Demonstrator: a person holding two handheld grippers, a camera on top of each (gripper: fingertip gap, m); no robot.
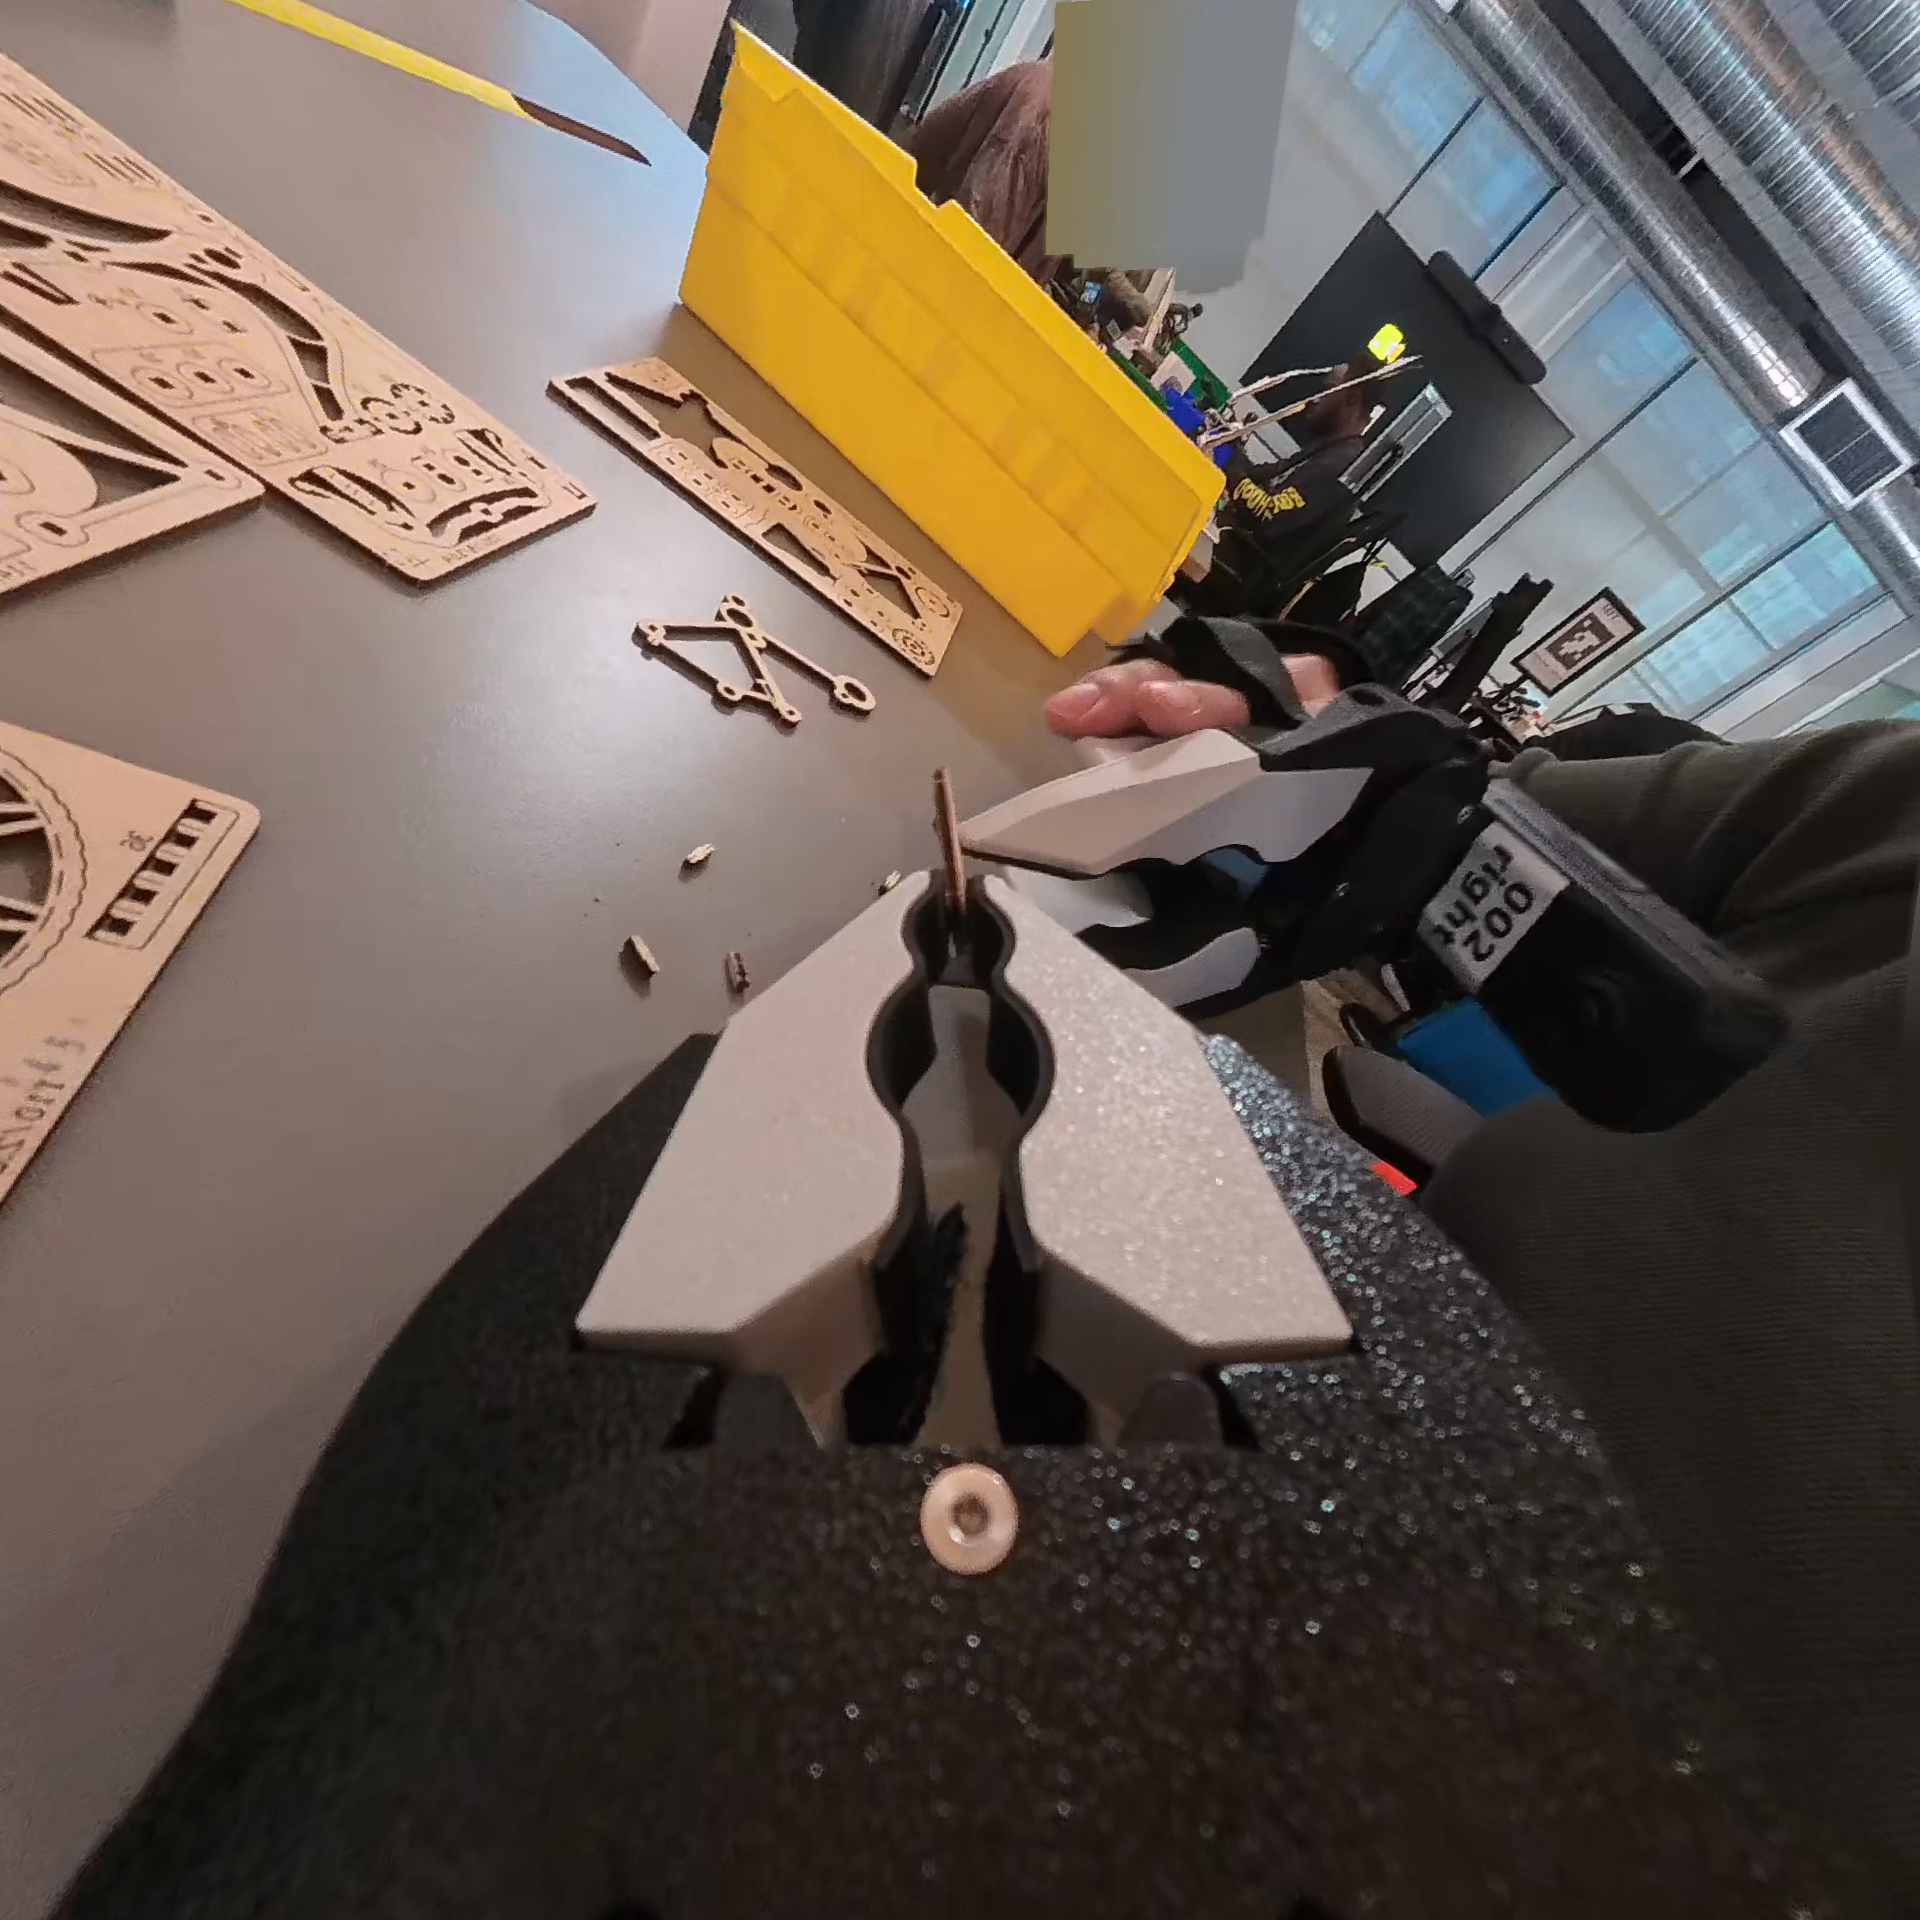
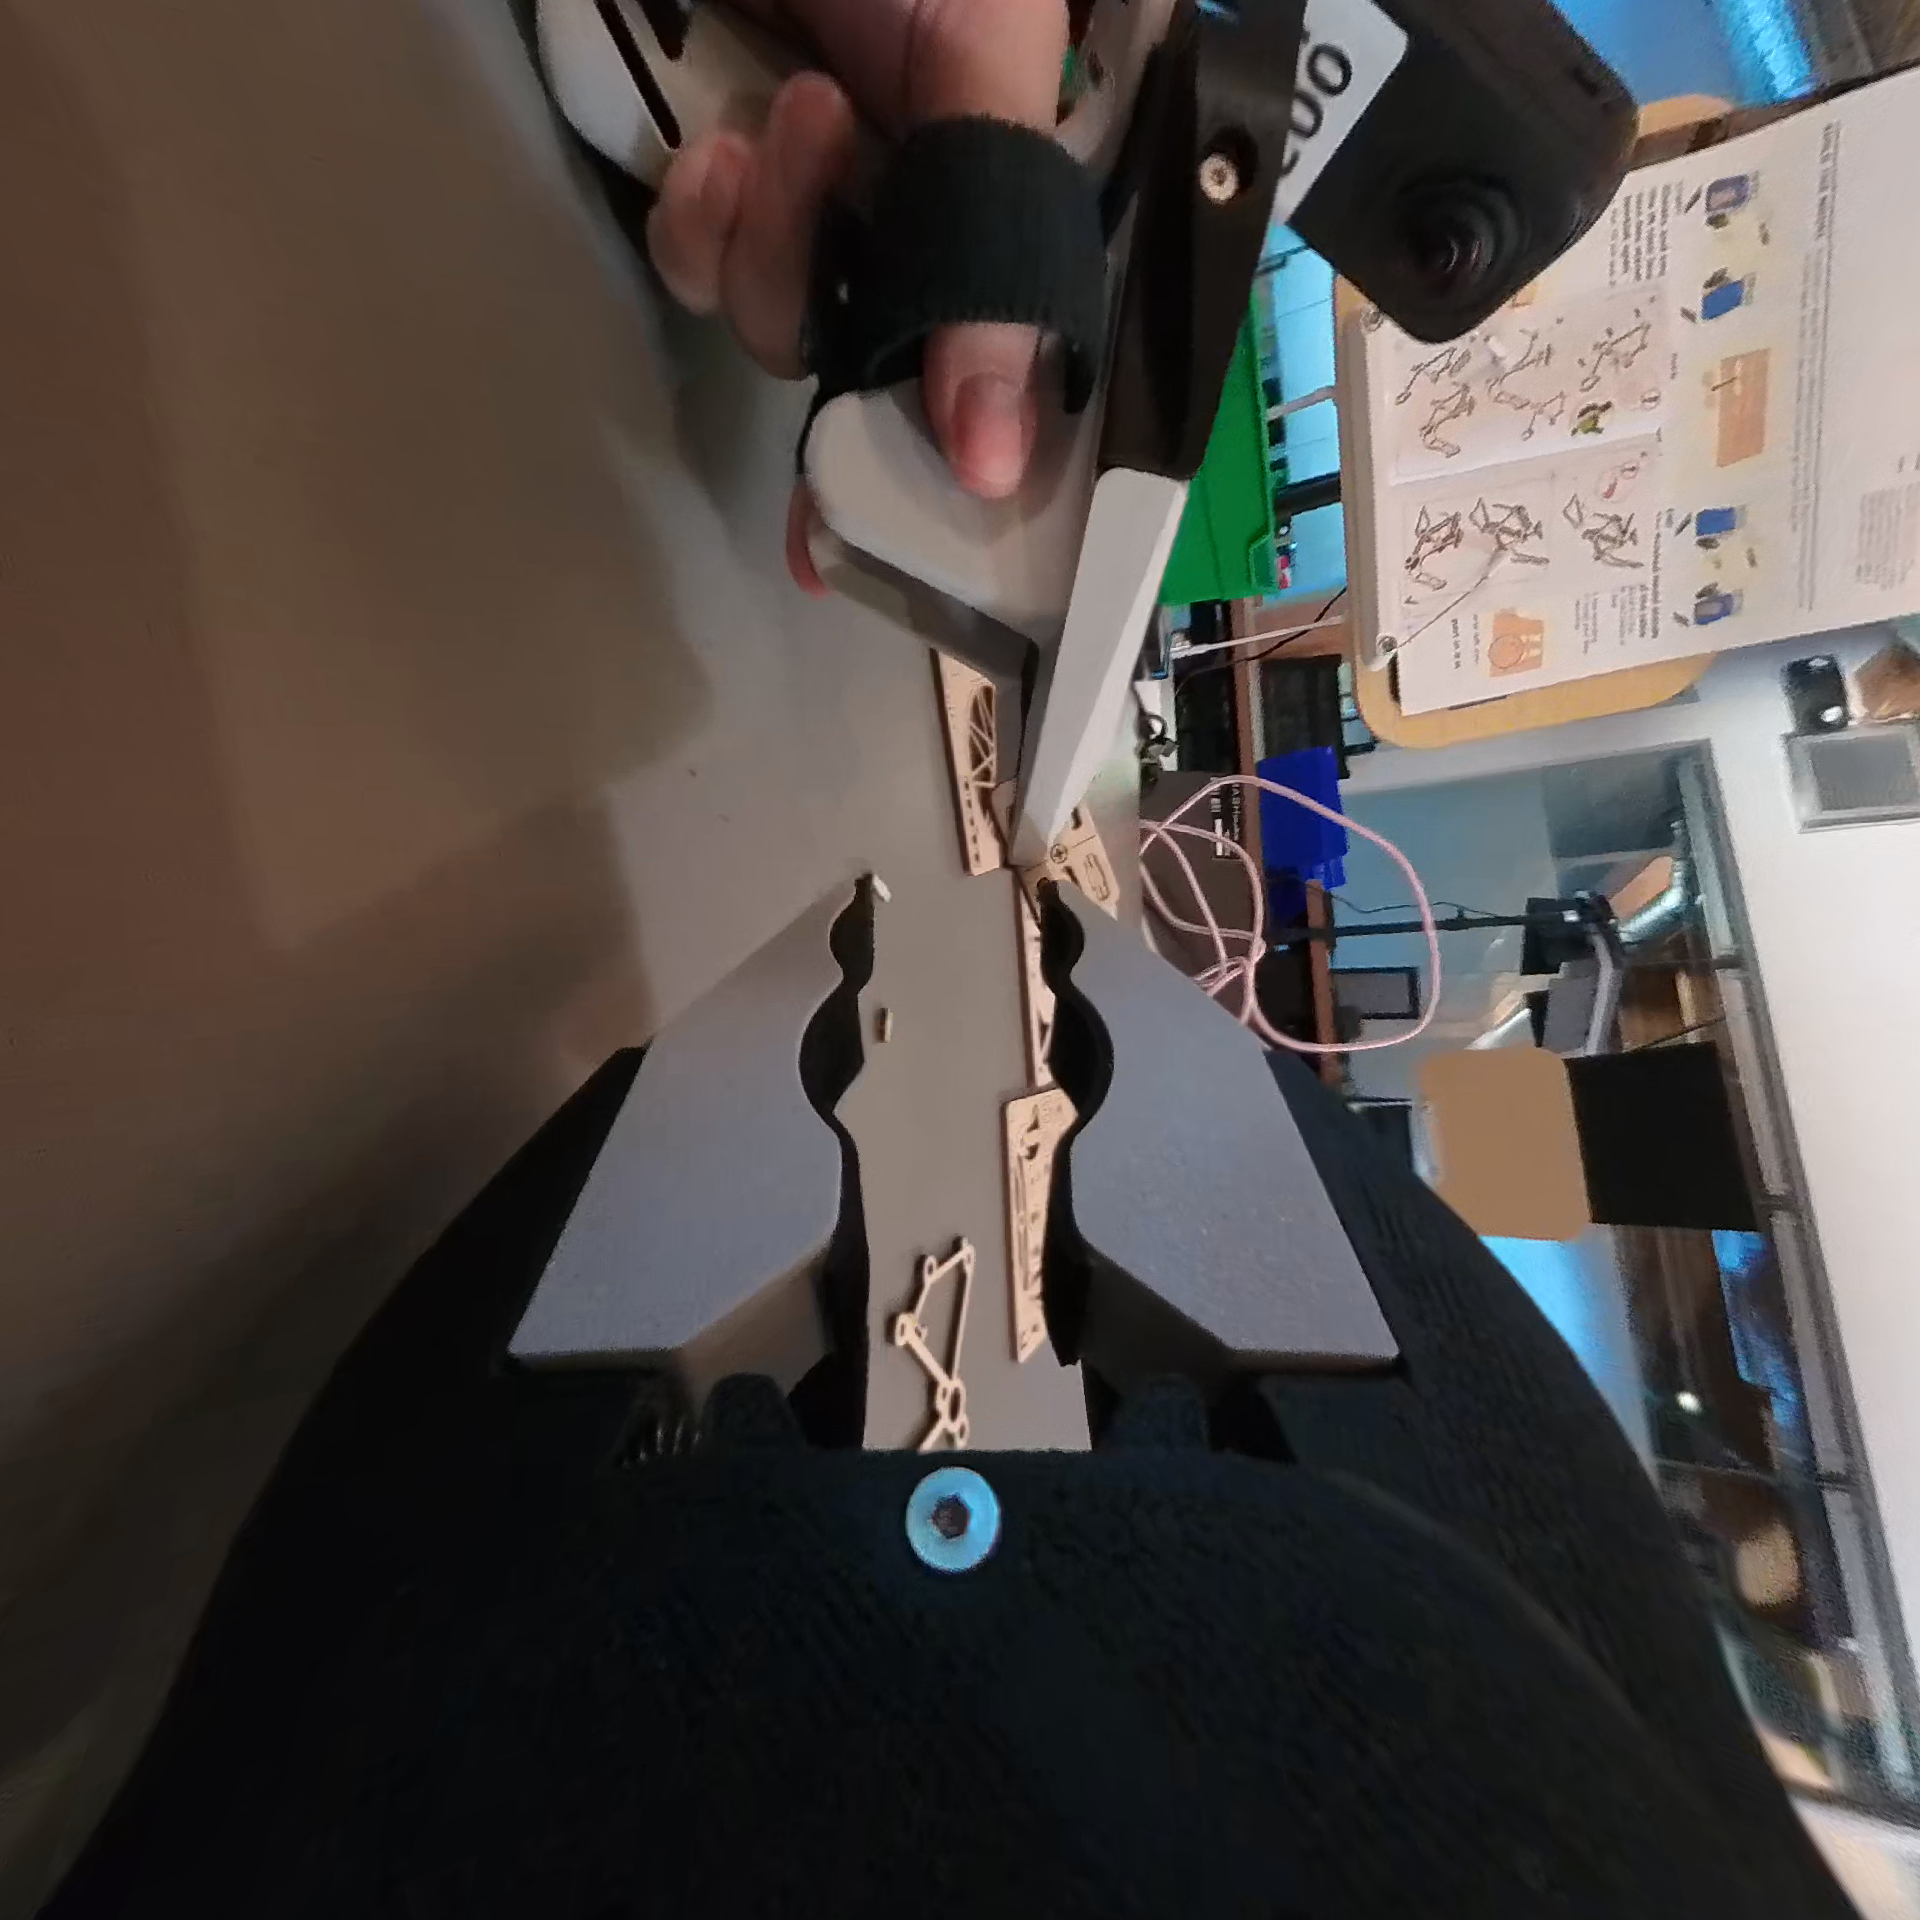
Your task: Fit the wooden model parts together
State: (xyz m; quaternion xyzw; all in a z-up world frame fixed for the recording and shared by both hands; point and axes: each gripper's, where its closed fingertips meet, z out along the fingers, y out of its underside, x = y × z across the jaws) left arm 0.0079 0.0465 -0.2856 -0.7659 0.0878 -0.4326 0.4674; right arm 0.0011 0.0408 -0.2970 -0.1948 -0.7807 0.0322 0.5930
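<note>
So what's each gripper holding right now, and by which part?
The left gripper pinches a small thin wooden piece by its lower end, edge-on. The right gripper is open, holding nothing.

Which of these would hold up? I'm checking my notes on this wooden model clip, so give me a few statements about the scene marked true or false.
1. The left gripper is shut on a thin wooden piece standing edge-on. True.
2. The right gripper clamps a wooden part. False: its jaws stand open with nothing between them.
3. A yellow bin stands on the table behind a cut wooden sheet. True.
4. The small loose wooden frame sits inside the bin. False: it lies flat on the table, in front of the bin.
5. Small wooden scraps lie on the table near the left gripper. True.
</note>
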